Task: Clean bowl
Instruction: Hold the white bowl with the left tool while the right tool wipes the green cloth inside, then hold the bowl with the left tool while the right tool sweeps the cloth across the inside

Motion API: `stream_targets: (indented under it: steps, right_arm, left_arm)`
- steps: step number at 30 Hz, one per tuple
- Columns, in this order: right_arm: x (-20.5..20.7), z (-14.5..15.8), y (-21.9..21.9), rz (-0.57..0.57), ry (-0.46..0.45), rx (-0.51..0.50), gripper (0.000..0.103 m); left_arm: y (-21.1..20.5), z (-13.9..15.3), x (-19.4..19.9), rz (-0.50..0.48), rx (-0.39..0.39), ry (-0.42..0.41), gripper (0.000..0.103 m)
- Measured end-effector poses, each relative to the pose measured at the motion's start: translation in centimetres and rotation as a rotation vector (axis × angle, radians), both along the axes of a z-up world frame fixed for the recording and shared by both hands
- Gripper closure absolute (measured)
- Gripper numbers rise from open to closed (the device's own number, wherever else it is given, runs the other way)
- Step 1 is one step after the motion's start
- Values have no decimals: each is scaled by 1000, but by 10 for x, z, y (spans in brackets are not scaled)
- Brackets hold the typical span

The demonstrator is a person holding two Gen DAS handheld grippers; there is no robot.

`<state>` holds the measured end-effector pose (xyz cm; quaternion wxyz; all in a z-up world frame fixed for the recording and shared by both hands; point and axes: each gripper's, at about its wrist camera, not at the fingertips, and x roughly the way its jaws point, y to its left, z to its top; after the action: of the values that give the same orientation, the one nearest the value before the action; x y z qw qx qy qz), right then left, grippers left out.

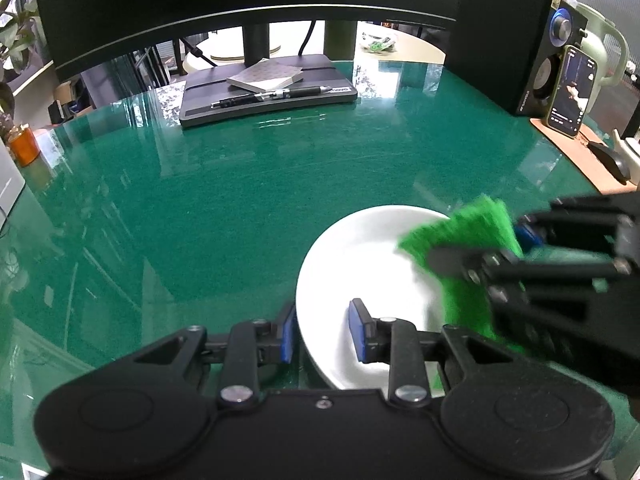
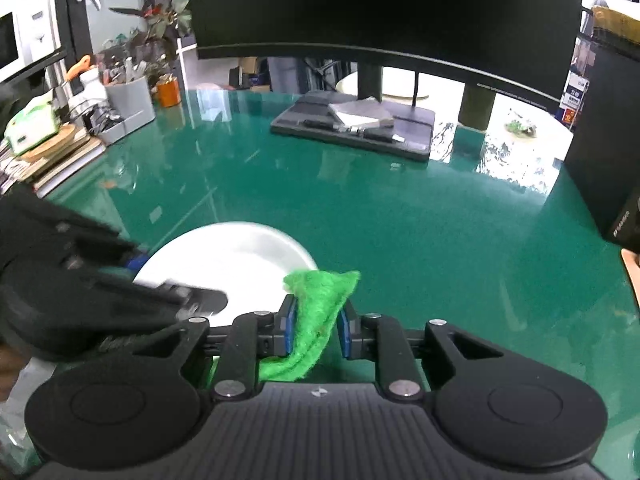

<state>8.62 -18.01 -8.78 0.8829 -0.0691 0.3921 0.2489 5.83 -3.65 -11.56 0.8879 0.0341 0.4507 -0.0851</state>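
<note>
Green scouring cloth (image 2: pixel 310 312) is being pinched in your right gripper (image 2: pixel 316 330); your left gripper (image 1: pixel 326 330) is clamping the near rim of the white bowl (image 1: pixel 360 264), sitting near-right on the green desk mat (image 1: pixel 220 200). You're wiping, so keep the rim pinned and sweep across the inside. Left view is showing cloth touching the bowl's right inner side; right view is showing the pads squeezing cloth.

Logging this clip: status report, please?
Left gripper clamped on white bowl rim. Right gripper grips green cloth, at bowl's edge. Nothing in the way.
</note>
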Motion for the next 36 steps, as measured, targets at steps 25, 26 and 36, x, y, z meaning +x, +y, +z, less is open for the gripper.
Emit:
stream_targets:
  steps: [25,26,36]
  right_arm:
    - [11,7,-2,-6,57,89,55]
    - [11,7,-4,-14,58,95,47]
    - [11,12,-18,-43,57,157,88]
  left_arm:
    - [-1,5,-19,-22,9,33,75]
    - [0,7,-16,-25,16,25,75]
    - [-12,2,16,-118,73,7,72]
